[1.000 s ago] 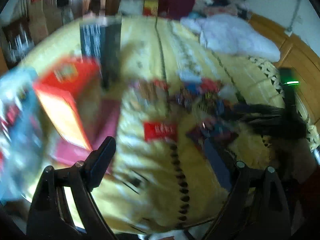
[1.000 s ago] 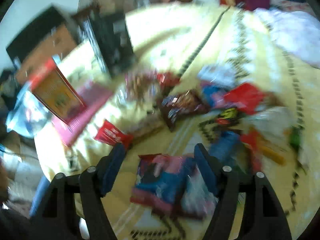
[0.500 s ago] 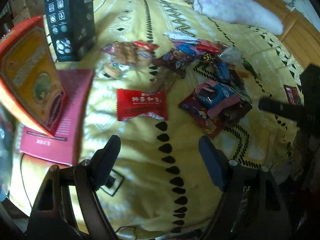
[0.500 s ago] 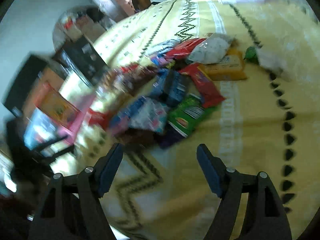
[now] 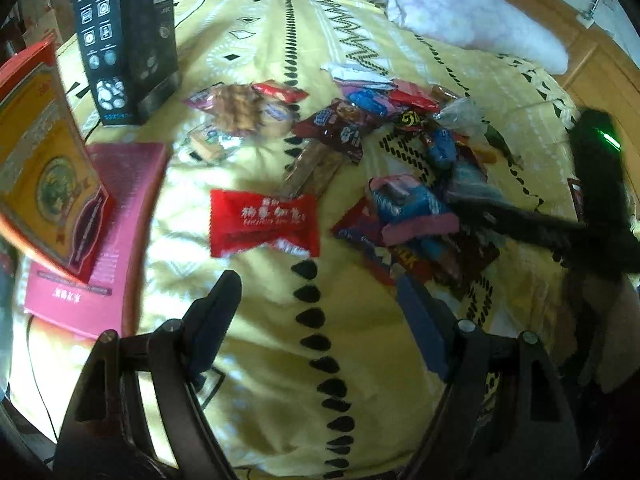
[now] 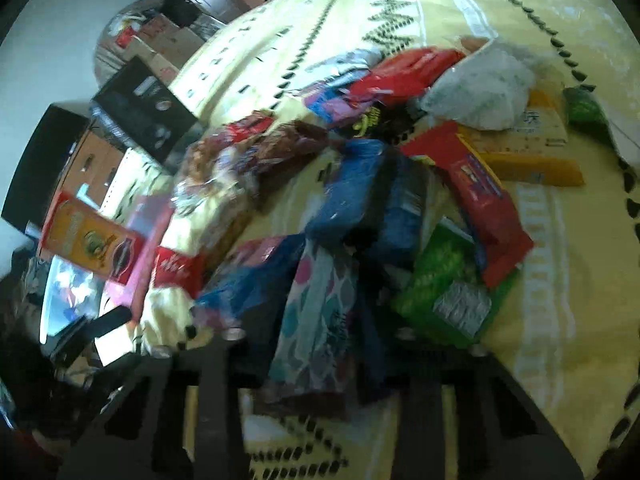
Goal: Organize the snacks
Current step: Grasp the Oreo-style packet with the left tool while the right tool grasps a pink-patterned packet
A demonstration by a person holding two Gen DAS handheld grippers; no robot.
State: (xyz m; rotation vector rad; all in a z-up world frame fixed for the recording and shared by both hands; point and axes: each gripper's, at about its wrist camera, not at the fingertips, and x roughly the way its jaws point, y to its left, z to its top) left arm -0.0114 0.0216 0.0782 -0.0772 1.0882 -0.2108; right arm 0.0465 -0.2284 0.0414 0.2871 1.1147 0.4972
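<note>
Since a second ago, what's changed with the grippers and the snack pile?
The right gripper dropped onto the pile, and its jaws are closing around a pastel-patterned packet. The left gripper came down nearer the bedspread, jaws open and empty. The red candy packet and the boxes stayed put.

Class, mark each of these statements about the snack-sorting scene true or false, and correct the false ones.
1. The black box stands upright on the yellow bedspread. True.
2. The red candy-style packet lies between the left gripper fingers. False: it lies apart, beyond the open fingertips, which have only bedspread between them.
3. The right gripper is closing around a packet patterned in pink and teal. True.
4. The green packet sits on top of the black box. False: it lies in the snack pile on the bedspread.
5. An orange box rests on the flat pink box. True.
</note>
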